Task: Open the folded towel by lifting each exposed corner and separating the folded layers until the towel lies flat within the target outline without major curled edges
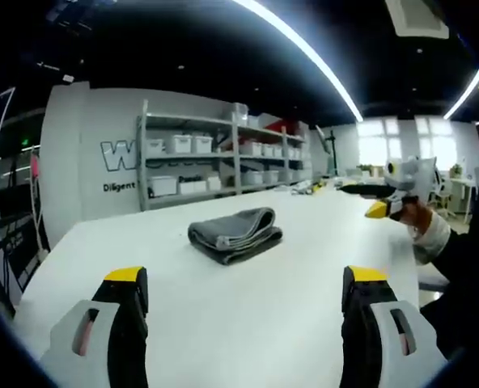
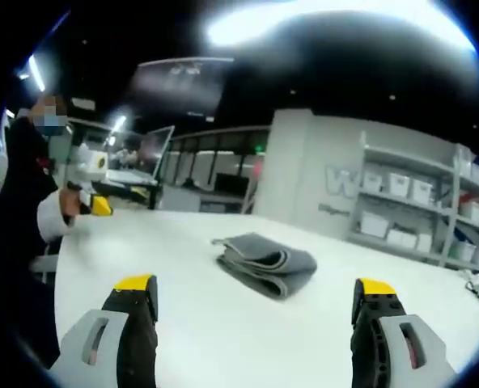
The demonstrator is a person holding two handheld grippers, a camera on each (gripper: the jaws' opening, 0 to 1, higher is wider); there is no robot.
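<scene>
Showing soft, matt grey cloth in the folded towel (image 1: 235, 234) (image 2: 266, 262). Lying on a smooth, faintly glossy white table top (image 1: 247, 307) (image 2: 223, 323). Appearing as matt grey and black plastic with yellow tips: left gripper (image 1: 243, 283), right gripper (image 2: 256, 293).

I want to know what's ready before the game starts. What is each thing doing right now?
towel: folded in layers, lying on the table, nothing touching it
left tool: open, holding nothing, short of the towel
right tool: open, holding nothing, short of the towel
table: white, towel lying on it
</scene>
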